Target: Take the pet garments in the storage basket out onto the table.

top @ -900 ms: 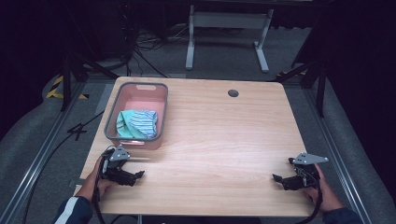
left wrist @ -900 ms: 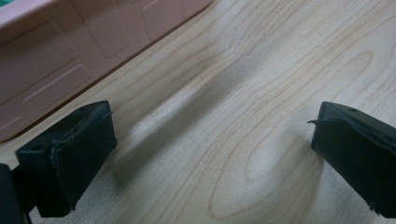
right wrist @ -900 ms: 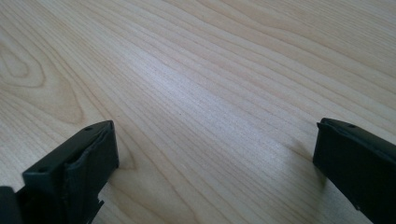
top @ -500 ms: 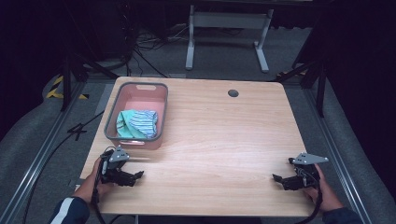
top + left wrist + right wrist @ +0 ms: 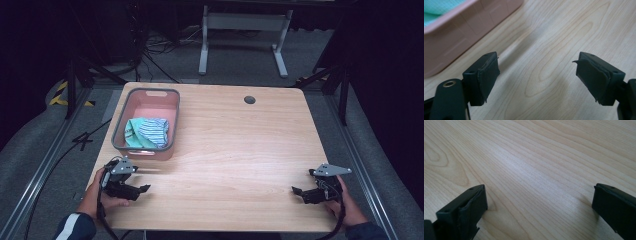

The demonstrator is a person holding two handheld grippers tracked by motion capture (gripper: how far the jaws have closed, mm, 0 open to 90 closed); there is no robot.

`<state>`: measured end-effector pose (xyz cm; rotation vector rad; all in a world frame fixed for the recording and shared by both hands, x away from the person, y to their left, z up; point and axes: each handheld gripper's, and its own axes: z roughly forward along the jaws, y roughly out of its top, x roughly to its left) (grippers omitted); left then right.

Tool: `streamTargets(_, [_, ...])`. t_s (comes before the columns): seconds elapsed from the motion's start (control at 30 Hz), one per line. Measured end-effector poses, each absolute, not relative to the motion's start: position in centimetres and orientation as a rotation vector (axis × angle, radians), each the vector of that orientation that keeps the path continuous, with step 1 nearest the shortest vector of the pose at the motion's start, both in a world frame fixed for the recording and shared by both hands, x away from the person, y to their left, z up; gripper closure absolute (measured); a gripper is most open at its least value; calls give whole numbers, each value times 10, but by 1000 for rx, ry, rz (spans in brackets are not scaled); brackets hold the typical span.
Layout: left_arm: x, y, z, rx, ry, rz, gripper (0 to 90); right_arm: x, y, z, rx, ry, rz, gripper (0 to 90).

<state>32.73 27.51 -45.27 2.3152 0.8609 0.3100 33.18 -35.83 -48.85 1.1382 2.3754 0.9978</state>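
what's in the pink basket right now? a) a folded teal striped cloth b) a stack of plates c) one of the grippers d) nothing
a: in the high view the pink basket holds a folded teal striped cloth, while the left gripper and the right gripper rest open on the table, outside it.

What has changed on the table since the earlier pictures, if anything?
Nothing visibly changed. The left hand-held gripper and right hand-held gripper rest open near the table's front corners as before, and the cloth stays in the bin.
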Motion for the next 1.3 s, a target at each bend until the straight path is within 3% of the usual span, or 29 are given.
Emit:
streamTargets(0.63, [339,278,-370,2280,805,420,197,332,-358,-489,1138,2375,998,3])
streamTargets(0.97, [376,268,-341,2345,811,445,187,332,-359,-489,1135,2377,997,3])
streamTargets(1.3, [426,259,-341,2433,838,412,168,332,-359,-489,1134,2376,996,3])
